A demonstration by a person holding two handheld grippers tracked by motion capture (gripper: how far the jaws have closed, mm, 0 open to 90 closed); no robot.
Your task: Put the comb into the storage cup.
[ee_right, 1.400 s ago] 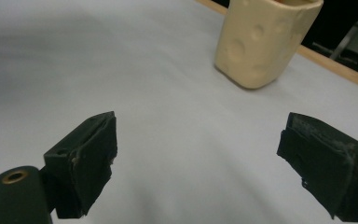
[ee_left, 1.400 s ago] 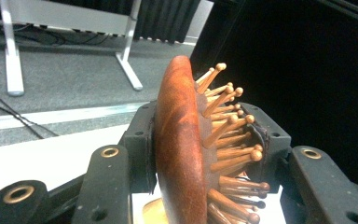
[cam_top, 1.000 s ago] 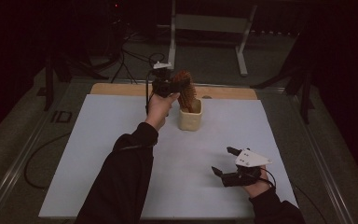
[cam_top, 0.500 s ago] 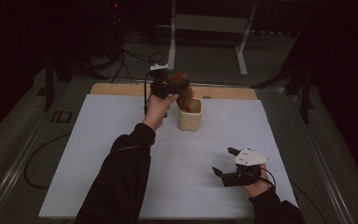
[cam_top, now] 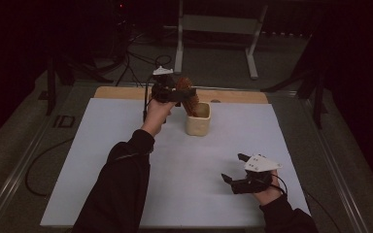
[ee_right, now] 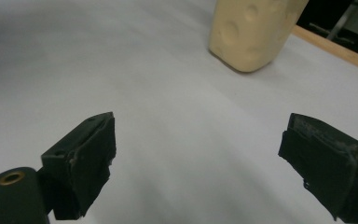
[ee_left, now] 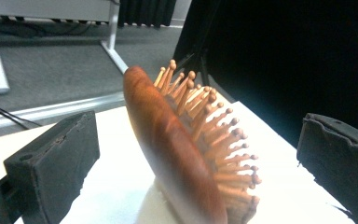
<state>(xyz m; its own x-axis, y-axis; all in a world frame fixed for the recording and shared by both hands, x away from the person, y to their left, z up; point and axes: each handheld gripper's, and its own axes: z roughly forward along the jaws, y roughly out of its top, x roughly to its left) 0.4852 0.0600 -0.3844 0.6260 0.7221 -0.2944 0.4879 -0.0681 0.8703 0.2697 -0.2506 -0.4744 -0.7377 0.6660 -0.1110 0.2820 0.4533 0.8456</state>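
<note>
Both jaws wide, hairbrush [ee_left: 182, 154] btwn (untouched)

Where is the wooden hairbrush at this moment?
In the high view, the wooden hairbrush stands in the cream cup at the table's far middle, between the open jaws of the left gripper.

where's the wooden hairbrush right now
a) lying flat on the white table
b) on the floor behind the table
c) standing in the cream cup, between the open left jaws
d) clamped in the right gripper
c: the hairbrush stands in the cream cup, with the left gripper jaws wide apart on either side, not touching it.
</note>
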